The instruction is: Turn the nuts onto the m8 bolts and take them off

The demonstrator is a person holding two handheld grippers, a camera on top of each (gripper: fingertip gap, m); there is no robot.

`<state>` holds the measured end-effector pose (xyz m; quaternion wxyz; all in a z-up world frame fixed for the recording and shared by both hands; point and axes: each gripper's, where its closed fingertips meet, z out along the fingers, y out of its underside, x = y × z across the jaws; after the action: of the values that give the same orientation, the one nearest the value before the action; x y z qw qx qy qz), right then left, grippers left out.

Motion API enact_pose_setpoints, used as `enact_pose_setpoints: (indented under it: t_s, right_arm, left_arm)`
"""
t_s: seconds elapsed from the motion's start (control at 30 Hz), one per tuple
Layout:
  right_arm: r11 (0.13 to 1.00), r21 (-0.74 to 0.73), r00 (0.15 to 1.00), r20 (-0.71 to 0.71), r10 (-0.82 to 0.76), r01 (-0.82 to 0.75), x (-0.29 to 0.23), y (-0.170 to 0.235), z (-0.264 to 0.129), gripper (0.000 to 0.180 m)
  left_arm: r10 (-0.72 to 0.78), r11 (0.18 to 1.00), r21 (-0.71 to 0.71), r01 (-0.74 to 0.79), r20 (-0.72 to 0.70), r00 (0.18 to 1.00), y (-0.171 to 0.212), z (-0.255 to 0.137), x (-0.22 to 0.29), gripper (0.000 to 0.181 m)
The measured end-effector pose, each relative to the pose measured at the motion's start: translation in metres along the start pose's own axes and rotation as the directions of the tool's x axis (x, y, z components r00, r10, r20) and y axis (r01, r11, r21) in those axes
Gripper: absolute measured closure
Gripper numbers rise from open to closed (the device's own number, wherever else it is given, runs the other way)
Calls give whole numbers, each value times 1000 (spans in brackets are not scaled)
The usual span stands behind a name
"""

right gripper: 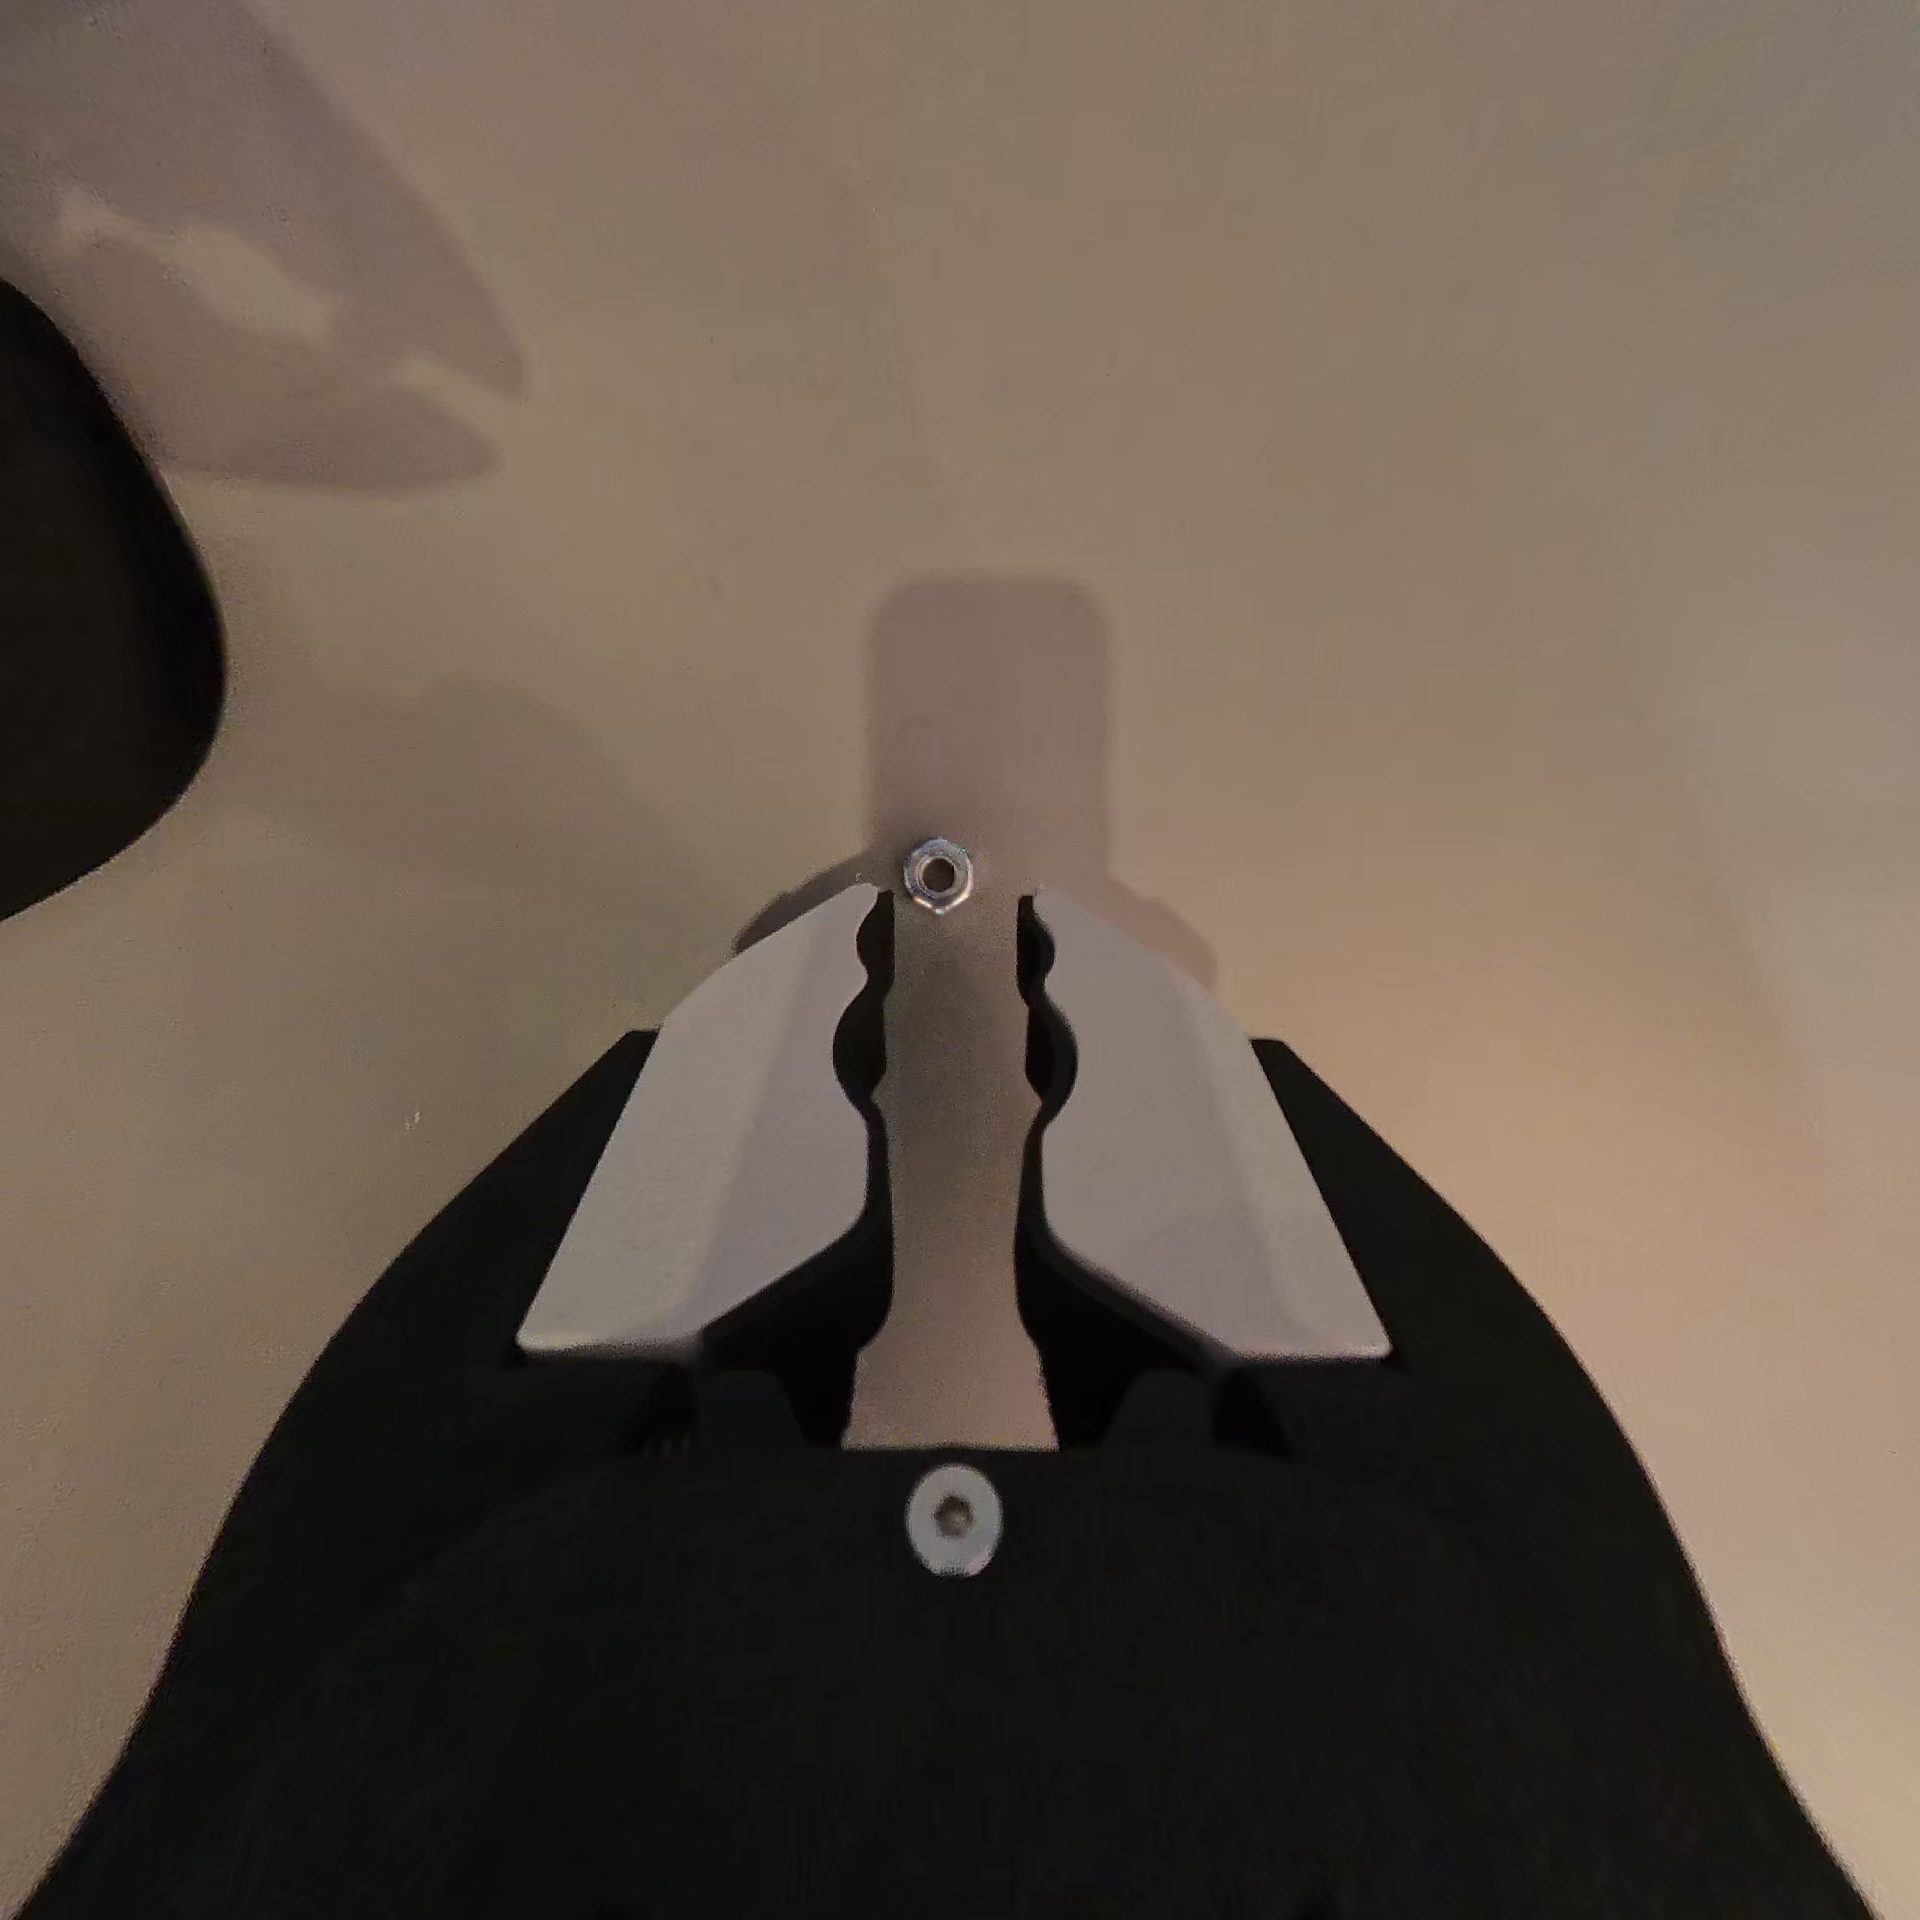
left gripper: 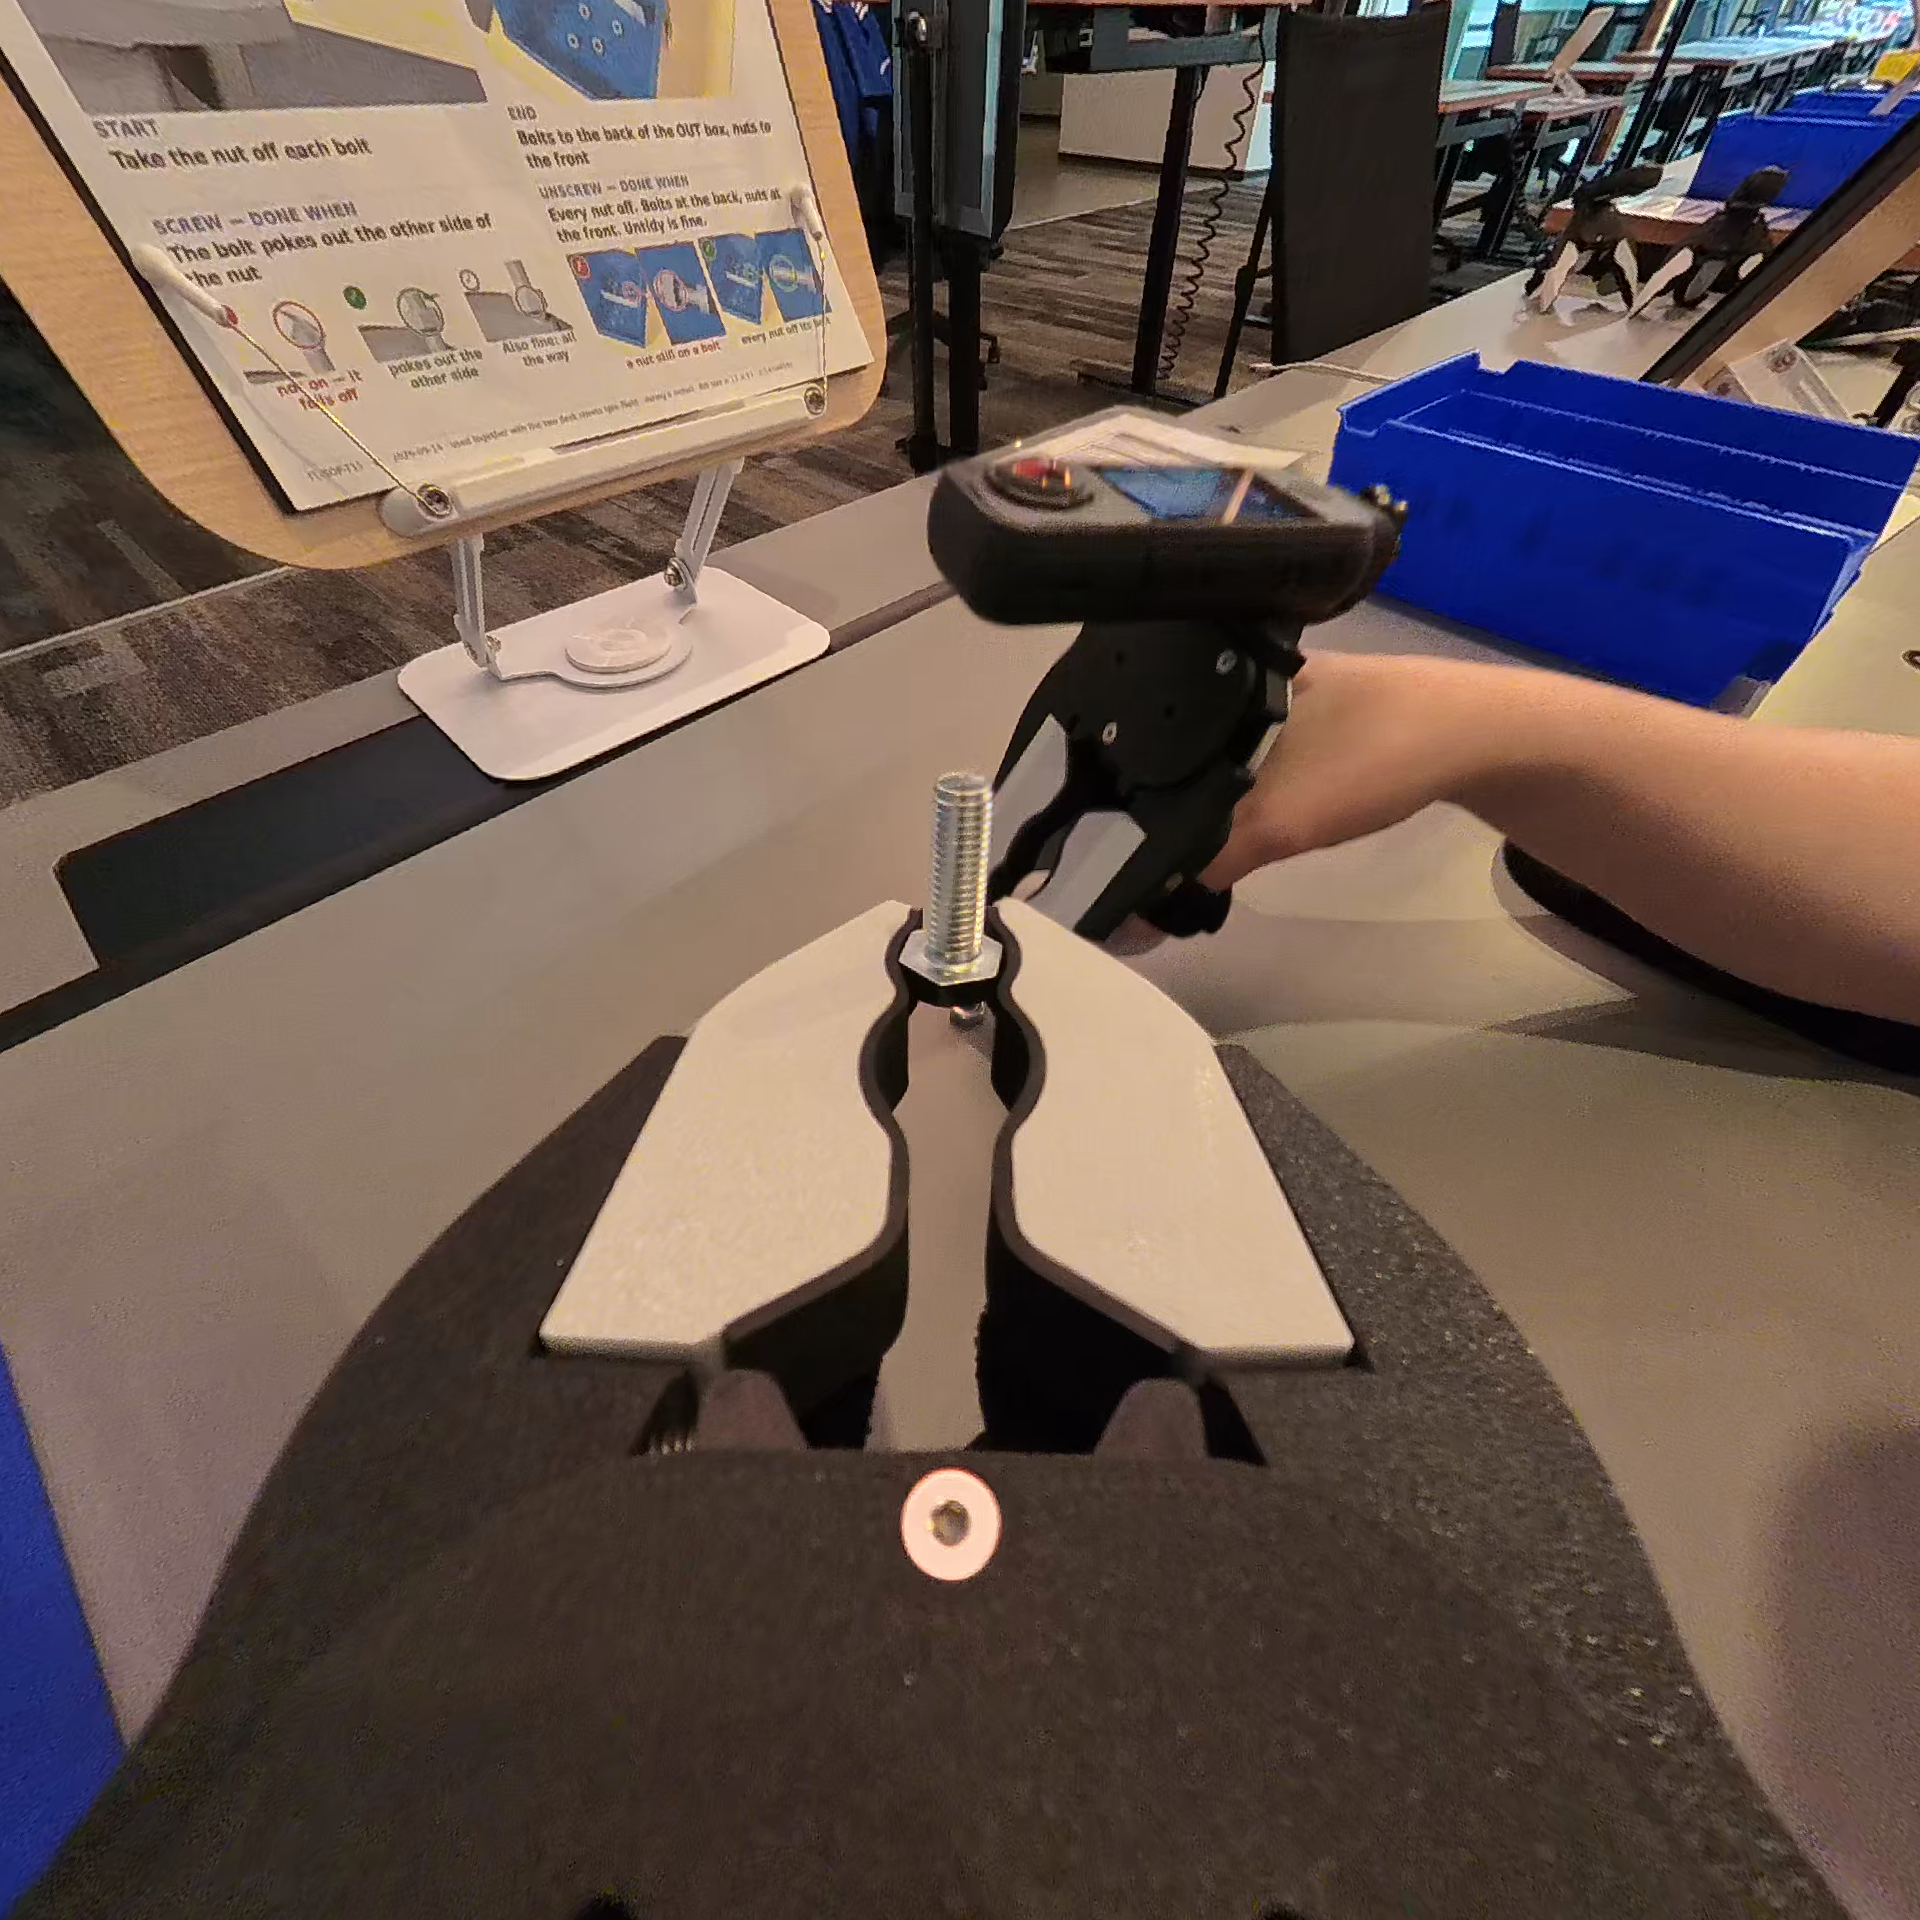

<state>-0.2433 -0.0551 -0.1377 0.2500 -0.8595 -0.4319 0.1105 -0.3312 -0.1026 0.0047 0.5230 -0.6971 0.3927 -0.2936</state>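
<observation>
Left wrist view: bright, even indoor light; strong wide-angle bending at edges; motion blur on right gripper (left gripper: 1049, 914); table (left gripper: 312, 1091) carrying soft shadows. Right wrist view: dimmer, warm cast; soft overlapping shadows on table (right gripper: 1455, 520) ahead of fingers (right gripper: 727, 1143); slight overall softness; nut (right gripper: 937, 878) acceptably sharp, glinting.

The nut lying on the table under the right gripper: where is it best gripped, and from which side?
Judging by its pose, the nut lies flat on the table, hole up, just past the open right gripper. Best come straight down from above and close the fingers on two opposite flat sides of the hexagon, not its corners. That should keep the hole clear for the bolt held upright in the left gripper.
</observation>
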Motion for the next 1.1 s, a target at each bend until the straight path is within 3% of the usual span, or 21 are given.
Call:
enact_pose_setpoints:
  t_s: [0.17, 0.3, 0.43, 1.1]
  right_arm:
    - [998, -53, 998, 58, 23, -20, 5, -15, -5, 154]
    - [977, -212, 997, 75, 18, -2, 6, -3, 12, 149]
    - [959, -282, 999, 43, -18, 29, 7, 5, 18, 147]
    - [931, -357, 995, 90, -48, 78, 2, 12, 21, 166]
  left_arm:
    - [-1, 1000, -13, 1, 8, 1000, 0, -3, -1, 170]
    - [-1, 1000, -2, 1, 11, 1000, 0, -8, 1, 170]
    - [-3, 1000, 3, 3, 14, 1000, 1, -15, 0, 170]
    - [-11, 1000, 17, 11, 9, 1000, 1, -30, 0, 170]
